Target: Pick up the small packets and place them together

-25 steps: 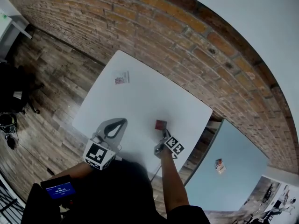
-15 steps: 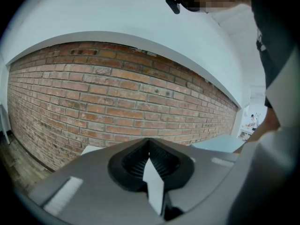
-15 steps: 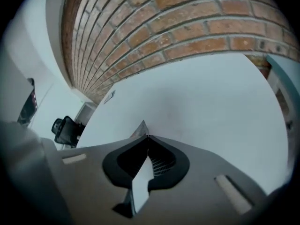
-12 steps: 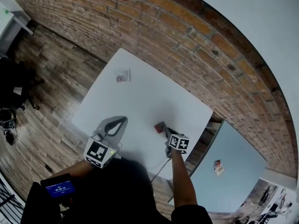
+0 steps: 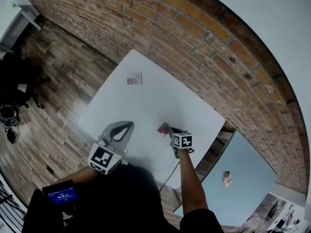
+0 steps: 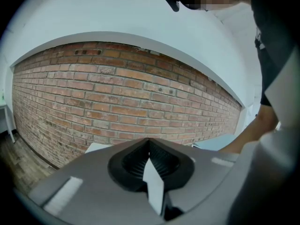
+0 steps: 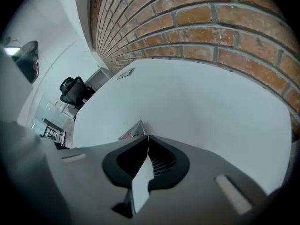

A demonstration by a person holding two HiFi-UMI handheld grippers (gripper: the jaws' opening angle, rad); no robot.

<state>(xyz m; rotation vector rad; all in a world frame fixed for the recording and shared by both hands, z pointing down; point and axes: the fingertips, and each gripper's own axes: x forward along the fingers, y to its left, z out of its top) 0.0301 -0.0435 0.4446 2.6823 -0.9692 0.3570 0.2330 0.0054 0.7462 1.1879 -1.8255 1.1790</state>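
At the near edge of the white table [image 5: 155,101], your left gripper [image 5: 127,126] has its jaws pressed together, holding nothing. Toward the table's right side, your right gripper [image 5: 170,130] is closed at its tips, pinching the edge of a small red packet [image 5: 163,129]. A second packet [image 5: 134,78] lies flat by the table's far corner.

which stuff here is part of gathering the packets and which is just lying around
Job: red packet, pinched in the right claw; second packet, far across the white table.
Lying about: black office chair; pale blue surface.
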